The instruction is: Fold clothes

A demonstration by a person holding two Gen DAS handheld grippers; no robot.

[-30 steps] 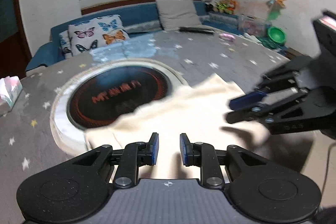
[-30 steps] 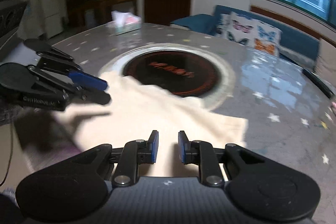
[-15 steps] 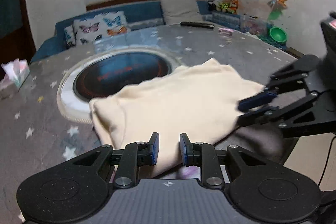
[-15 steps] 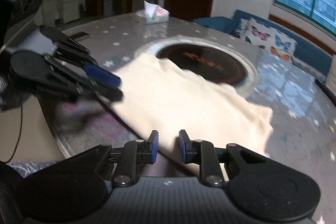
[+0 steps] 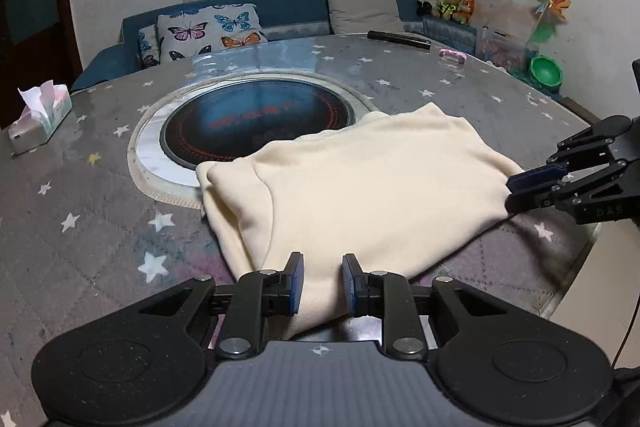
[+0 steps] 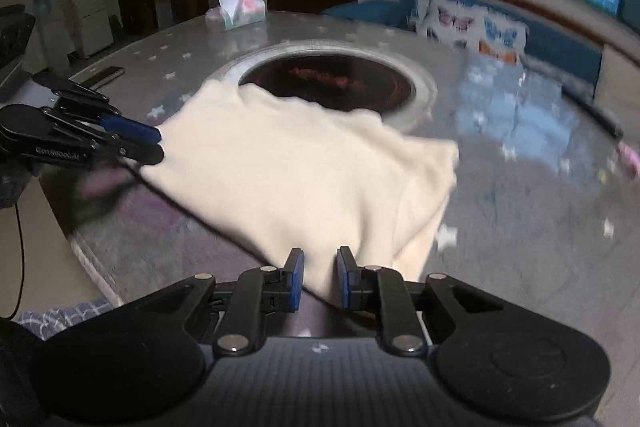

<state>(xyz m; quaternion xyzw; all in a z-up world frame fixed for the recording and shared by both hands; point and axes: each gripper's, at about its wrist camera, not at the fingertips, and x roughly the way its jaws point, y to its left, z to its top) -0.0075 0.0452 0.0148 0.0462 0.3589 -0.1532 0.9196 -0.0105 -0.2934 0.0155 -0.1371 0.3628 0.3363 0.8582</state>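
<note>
A cream garment (image 5: pixel 360 195) lies folded over on the grey star-patterned table (image 5: pixel 80 227), partly covering the round black cooktop (image 5: pixel 256 123). My left gripper (image 5: pixel 322 283) is shut on the garment's near edge, with cloth pinched between its blue pads. My right gripper (image 6: pixel 319 277) is shut on another near corner of the garment (image 6: pixel 300 179). The right gripper also shows in the left wrist view (image 5: pixel 520 191) at the garment's right edge. The left gripper shows in the right wrist view (image 6: pixel 154 145) at the garment's left edge.
A tissue box (image 5: pixel 38 119) stands at the table's left. A black remote (image 5: pixel 398 39) and a pink item (image 5: pixel 452 54) lie at the far side. A blue sofa with a butterfly cushion (image 5: pixel 208 31) runs behind. The table edge (image 5: pixel 576 267) is close on the right.
Both grippers have drawn the garment back toward the near table edge and lowered it. It now lies flatter and uncovers more of the cooktop.
</note>
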